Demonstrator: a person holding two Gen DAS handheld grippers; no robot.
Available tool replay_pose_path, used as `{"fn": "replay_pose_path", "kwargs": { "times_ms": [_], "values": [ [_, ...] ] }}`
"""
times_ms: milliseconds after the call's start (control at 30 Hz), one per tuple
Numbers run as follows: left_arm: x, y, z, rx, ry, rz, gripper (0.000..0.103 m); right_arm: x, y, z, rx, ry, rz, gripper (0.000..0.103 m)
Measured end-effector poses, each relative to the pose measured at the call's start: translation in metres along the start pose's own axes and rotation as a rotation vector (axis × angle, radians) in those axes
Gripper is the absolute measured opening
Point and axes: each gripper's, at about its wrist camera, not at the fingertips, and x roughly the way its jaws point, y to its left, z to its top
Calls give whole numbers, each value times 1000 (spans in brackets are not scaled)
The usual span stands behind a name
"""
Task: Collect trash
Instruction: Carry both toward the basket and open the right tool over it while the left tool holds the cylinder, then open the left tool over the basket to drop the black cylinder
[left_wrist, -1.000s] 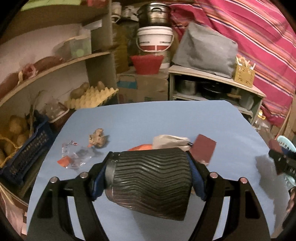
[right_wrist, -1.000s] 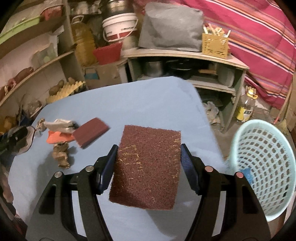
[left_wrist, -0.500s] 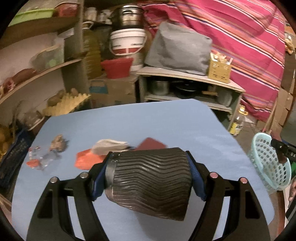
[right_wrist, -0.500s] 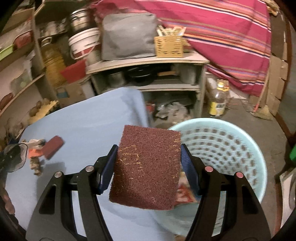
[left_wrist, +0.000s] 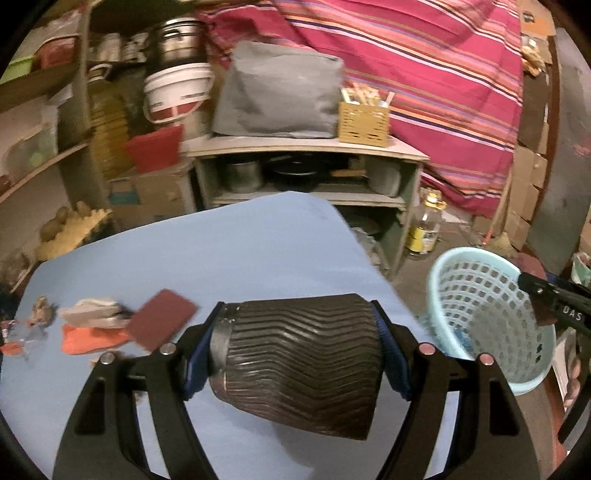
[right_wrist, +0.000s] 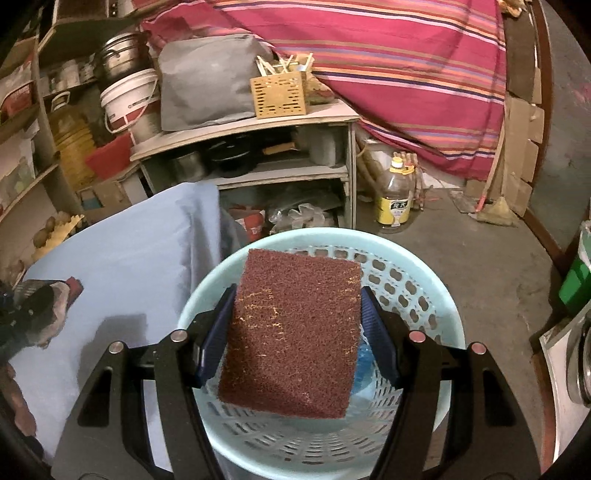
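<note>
1. Left gripper (left_wrist: 295, 354) clamped on a dark ribbed wrapper (left_wrist: 295, 365), blue pads pressed to both ends; it hangs over the blue table (left_wrist: 229, 251).
2. Right gripper (right_wrist: 295, 328) clamped on a maroon scouring pad (right_wrist: 295, 336), pads flat against its two side edges; pad sits directly above the mouth of the pale blue basket (right_wrist: 413, 258).
3. Left wrist view only: trash lying on the table's left part. A second maroon pad (left_wrist: 162, 317), an orange scrap (left_wrist: 88, 339) with a grey-white crumpled piece (left_wrist: 92, 314) on top of it, a brown crumpled lump (left_wrist: 40, 306), clear plastic with red bits at the far left edge, blurred.
4. Left view also catches the basket (left_wrist: 480, 306) from the side, on the floor off the table's right edge, with the right gripper's black tip (left_wrist: 546, 295) over its rim.
5. Right wrist view only: inside of the basket, something blue (right_wrist: 364, 358) showing beside the pad; contents otherwise hidden by the pad.
6. Right view shows the oil bottle (right_wrist: 395, 195) on the floor beyond the basket, and the left gripper (right_wrist: 29, 306) as a dark blurred shape at the left edge.
</note>
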Motion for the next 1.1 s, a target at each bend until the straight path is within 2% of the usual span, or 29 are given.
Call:
{"fn": "replay_pose_path", "kwargs": {
  "times_ms": [133, 233, 467, 767, 933, 1100],
  "values": [
    [14, -30, 1, 15, 23, -40, 74, 9, -7, 0, 5, 9, -10, 67],
    [22, -50, 1, 28, 28, -61, 74, 12, -7, 1, 0, 6, -28, 82],
    [31, -84, 3, 71, 26, -96, 74, -10, -39, 4, 103, -43, -63, 91],
    [35, -117, 9, 92, 18, -120, 74, -33, -66, -2, 172, -80, -92, 93],
    [48, -144, 15, 86, 37, -176, 74, -38, -75, -6, 184, -87, -126, 93],
    [62, -162, 15, 105, 57, -198, 75, -40, -86, -8, 214, -89, -135, 93]
  ]
}}
